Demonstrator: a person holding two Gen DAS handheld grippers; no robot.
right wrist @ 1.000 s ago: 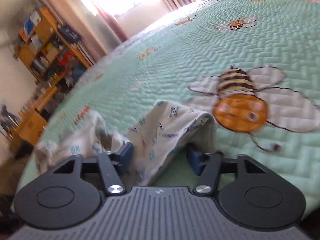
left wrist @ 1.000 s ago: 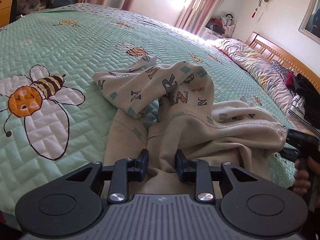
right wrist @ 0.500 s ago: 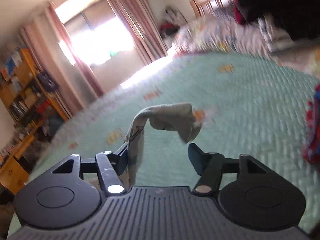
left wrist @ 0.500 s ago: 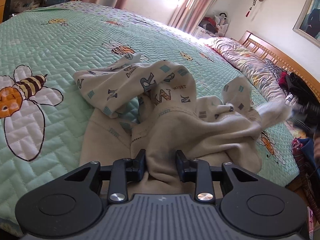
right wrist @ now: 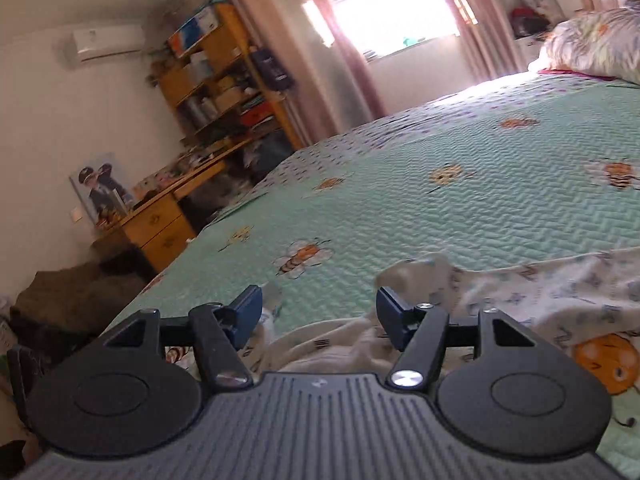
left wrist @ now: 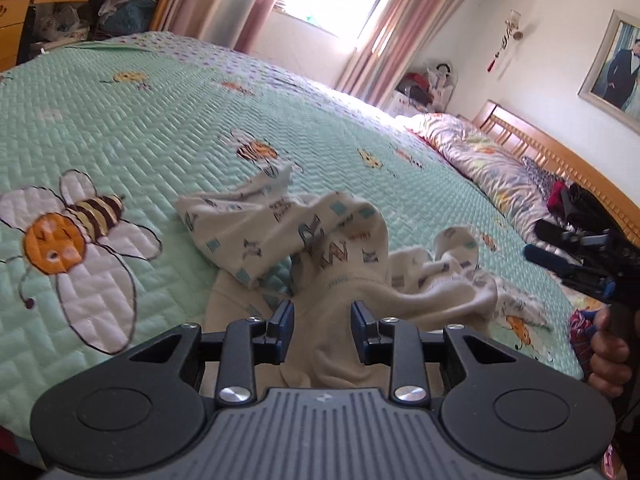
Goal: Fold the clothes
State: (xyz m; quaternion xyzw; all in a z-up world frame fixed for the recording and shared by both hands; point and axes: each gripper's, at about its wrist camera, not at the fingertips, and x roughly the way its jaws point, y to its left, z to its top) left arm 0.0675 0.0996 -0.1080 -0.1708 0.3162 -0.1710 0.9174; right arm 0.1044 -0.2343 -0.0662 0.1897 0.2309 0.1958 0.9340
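Two views, both cut low by the gripper bodies, so the near edge of the bed is hidden. Largest item: green quilted bedspread (left wrist: pixel 168 128) with bee motifs, covering the whole bed; its near right corner lies behind the person's hand (left wrist: pixel 606 360). At the far right a heap of dark clothing (left wrist: pixel 576 204) against the headboard is cut off by the frame edge. The shelving and desk (right wrist: pixel 208 92) are blurred; their contents cannot be made out.

Task item: cream garment (left wrist: pixel 312 236) printed with letters and small blue blocks, lying crumpled on the near part of the bedspread. Plain inner side faces up near the camera, printed side farther off. One part is bunched towards the right edge of the bed. Whether it is a top or trousers cannot be told. In the right wrist view only a rumpled strip shows (right wrist: pixel 560 292).

Left gripper (left wrist: pixel 322 330): jaws pinching a thick fold of the garment, cloth filling the gap.

Right gripper (right wrist: pixel 318 312): jaws spread wide, having just been opening; nothing is gripped, and the cloth lies below them.
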